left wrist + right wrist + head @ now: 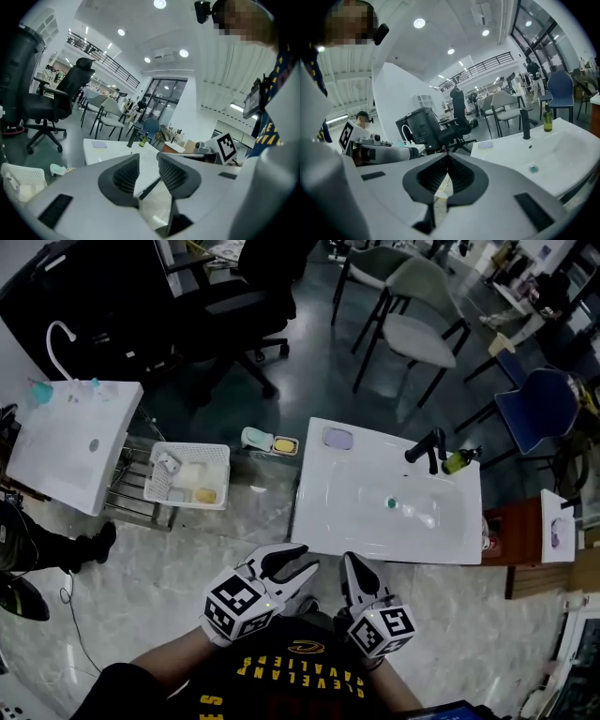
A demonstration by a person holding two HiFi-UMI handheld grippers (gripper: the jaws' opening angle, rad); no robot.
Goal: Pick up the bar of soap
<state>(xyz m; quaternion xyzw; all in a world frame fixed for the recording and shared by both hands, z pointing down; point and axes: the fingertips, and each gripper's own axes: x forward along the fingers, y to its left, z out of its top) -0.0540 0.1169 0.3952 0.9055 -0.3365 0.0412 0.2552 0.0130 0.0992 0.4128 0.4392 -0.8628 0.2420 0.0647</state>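
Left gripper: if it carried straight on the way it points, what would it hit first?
Probably the white sink, whose near edge lies just ahead of the left gripper; depth is unclear.

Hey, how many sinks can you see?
2 for certain: the middle sink straight ahead, the left sink beside the basket. A white slab at the right edge may be a third.
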